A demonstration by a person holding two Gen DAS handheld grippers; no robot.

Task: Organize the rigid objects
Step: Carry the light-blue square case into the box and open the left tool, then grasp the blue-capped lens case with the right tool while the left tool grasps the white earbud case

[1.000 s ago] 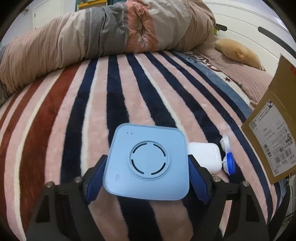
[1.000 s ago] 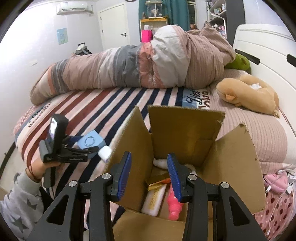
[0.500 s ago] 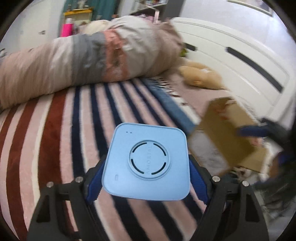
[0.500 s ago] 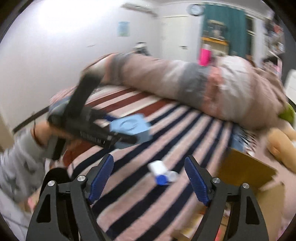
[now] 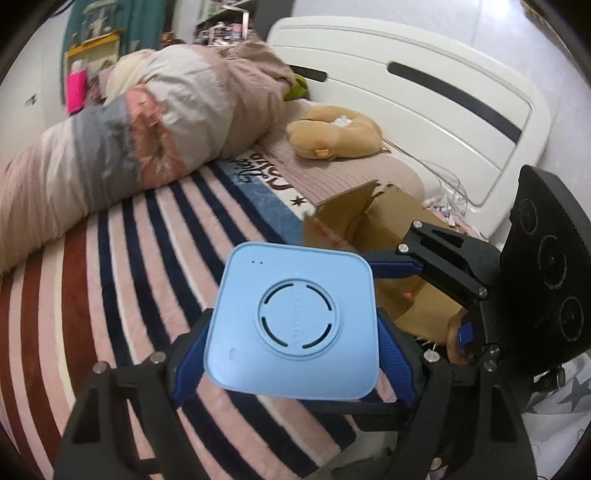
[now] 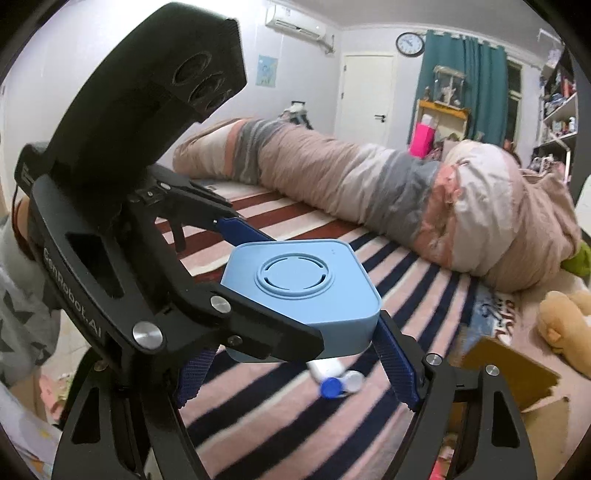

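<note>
left gripper (image 6: 295, 280) body: white lettering "GenRobot.AI" | striped blanket (image 5: 258, 173) edge: script word starting "Die", rest unclear | blue square device (image 5: 295, 321) ring: embossed lettering, unreadable | wall clock (image 6: 409, 43): numerals too small

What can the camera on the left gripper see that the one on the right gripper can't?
Only the left wrist view shows the white headboard and the open inside of the cardboard box. Only the right wrist view shows the wall clock, the air conditioner, the door and the small white case with blue cap on the blanket. Both show the light blue square device clamped by the left gripper, plus the rolled duvet.
</note>
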